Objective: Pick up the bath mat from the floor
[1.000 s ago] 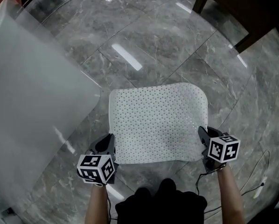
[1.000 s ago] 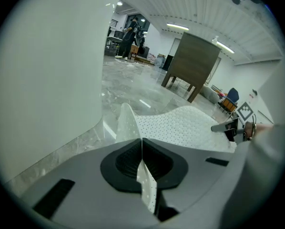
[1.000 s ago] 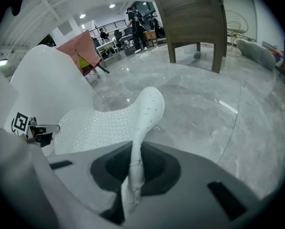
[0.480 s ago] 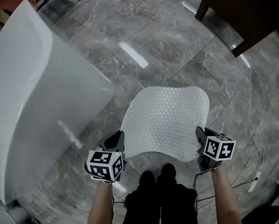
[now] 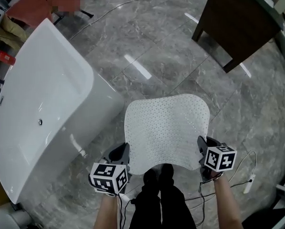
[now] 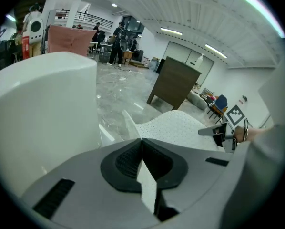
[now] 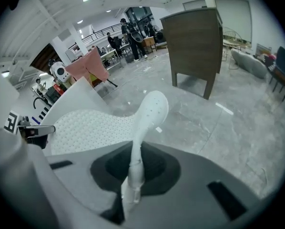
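Observation:
The white perforated bath mat point(image 5: 167, 128) hangs in the air between my two grippers, sagging in the middle, clear of the grey marble floor. My left gripper point(image 5: 123, 157) is shut on the mat's near left corner; in the left gripper view the mat's edge point(image 6: 147, 187) runs pinched through the closed jaws. My right gripper point(image 5: 201, 149) is shut on the near right corner, and in the right gripper view the mat point(image 7: 147, 116) rises as a curled strip out of the jaws.
A white bathtub point(image 5: 42, 109) stands close on the left. A dark wooden cabinet point(image 5: 240, 23) is at the far right. Cables point(image 5: 242, 175) trail on the floor by my right arm. The person's legs and shoes point(image 5: 157, 178) are right below the mat.
The mat has come up off the floor with both grippers and now sags between them. The view has widened, showing the whole bathtub and more floor.

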`<state>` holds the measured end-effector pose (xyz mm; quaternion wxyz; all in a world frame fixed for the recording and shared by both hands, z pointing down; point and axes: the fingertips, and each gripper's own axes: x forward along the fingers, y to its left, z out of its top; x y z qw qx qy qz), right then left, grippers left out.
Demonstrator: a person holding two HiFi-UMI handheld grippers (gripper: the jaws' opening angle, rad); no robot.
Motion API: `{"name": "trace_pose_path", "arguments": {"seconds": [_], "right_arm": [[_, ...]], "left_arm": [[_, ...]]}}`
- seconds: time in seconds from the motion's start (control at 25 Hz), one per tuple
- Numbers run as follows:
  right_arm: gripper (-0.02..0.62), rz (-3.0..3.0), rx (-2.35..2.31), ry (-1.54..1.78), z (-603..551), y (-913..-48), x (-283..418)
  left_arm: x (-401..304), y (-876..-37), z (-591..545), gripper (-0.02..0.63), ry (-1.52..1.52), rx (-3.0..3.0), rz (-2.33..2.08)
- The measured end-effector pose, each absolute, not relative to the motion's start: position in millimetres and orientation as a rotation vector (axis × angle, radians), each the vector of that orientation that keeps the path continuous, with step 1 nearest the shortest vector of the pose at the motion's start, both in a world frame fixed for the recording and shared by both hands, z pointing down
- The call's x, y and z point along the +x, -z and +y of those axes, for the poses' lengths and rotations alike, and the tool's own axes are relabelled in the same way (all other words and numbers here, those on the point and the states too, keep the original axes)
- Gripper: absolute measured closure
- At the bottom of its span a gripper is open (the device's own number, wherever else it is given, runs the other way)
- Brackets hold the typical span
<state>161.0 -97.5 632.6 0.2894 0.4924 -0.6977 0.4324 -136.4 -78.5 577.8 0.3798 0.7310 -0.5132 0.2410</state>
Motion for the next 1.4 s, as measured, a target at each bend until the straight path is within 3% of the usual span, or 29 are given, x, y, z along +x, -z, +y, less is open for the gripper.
{"name": "trace_pose_path", "arguments": {"seconds": [0.72, 1.4], "right_arm": [[0.569, -2.012, 1.424, -1.164, -66, -363, 179], [0.569, -2.176, 1.446, -1.065, -66, -265, 177]], "left_arm": [[-136, -282, -66, 0.610, -0.508, 2.001, -1.385], [-129, -181, -63, 0.609, -0.419, 2.131, -1.428]]}}
